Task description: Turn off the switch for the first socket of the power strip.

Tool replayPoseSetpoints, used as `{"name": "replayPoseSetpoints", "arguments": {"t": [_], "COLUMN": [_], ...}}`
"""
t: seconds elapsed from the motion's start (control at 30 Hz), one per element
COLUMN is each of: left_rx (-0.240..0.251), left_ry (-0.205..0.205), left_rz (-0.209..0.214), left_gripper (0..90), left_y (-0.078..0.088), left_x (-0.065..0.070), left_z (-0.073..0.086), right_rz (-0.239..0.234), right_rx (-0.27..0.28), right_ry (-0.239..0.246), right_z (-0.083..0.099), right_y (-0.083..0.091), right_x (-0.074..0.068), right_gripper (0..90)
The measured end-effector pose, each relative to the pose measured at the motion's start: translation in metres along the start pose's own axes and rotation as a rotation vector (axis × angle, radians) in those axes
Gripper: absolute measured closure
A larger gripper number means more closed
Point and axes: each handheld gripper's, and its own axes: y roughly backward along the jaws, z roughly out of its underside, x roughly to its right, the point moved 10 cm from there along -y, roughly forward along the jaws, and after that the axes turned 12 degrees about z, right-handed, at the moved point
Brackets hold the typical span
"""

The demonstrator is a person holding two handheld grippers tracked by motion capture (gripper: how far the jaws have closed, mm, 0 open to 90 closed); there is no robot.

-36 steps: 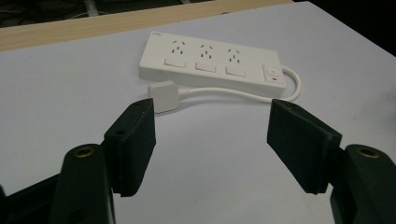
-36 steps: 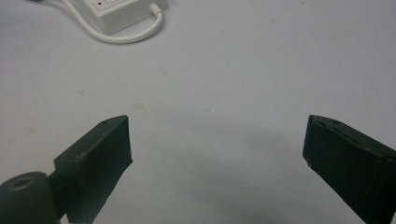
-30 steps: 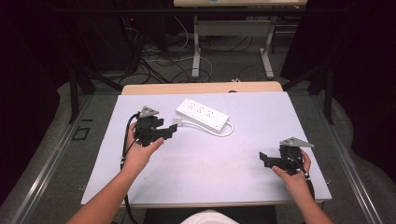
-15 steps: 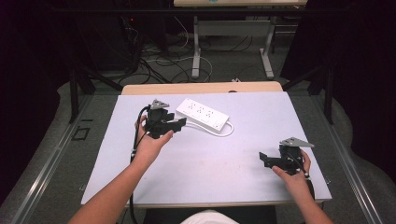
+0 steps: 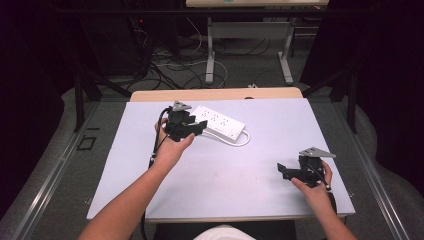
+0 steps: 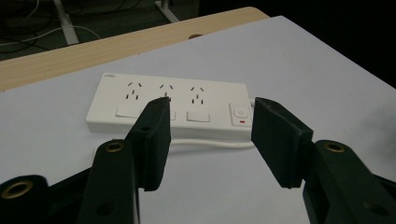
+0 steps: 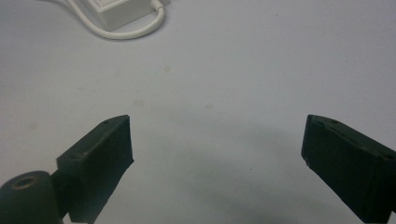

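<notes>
A white power strip [image 5: 222, 122] [image 6: 201, 91] with three sockets and a switch lies at the back of the white table [image 5: 240, 170], its white cord [image 5: 244, 141] [image 7: 130, 32] looped beside it. My left gripper [image 5: 196, 129] [image 6: 211, 109] hovers just in front of the strip's left end, pointing at it. Its jaws stand apart and have just been closing, with nothing between them. My right gripper [image 5: 283, 170] [image 7: 219, 126] rests low over the bare table at the front right, jaws apart and just closing a little, holding nothing.
A wooden tabletop edge [image 5: 215, 94] runs behind the white surface. Beyond it, cables [image 5: 170, 65] and desk legs [image 5: 210, 50] stand on the dark floor. Bare white surface stretches between the two grippers.
My left hand has carried its gripper to the right and toward the back, up to the power strip's left end. The right hand has stayed in place.
</notes>
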Motion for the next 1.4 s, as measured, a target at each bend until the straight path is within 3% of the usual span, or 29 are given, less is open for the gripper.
{"name": "replayPoseSetpoints", "arguments": {"t": [0.5, 0.8, 0.93, 1.4], "left_rx": [-0.042, -0.048, -0.064, -0.097], "left_ry": [-0.025, -0.019, -0.014, 0.056], "left_rz": [-0.029, -0.036, -0.040, -0.039], "left_gripper": [58.4, 57.5, 57.1, 70.2], "left_y": [-0.030, -0.043, -0.053, -0.074], "left_x": [0.006, 0.005, 0.003, -0.010], "left_z": [-0.009, -0.018, -0.020, -0.020], "right_rz": [-0.012, -0.019, -0.018, -0.018], "right_rx": [-0.012, -0.020, -0.022, -0.033], "right_ry": [-0.010, -0.013, -0.010, -0.021], "right_z": [0.002, 0.003, 0.004, 0.005], "right_y": [-0.001, -0.002, -0.003, -0.005], "right_x": [-0.001, -0.002, -0.001, -0.001], "right_gripper": [8.9, 8.9, 8.9, 9.9]}}
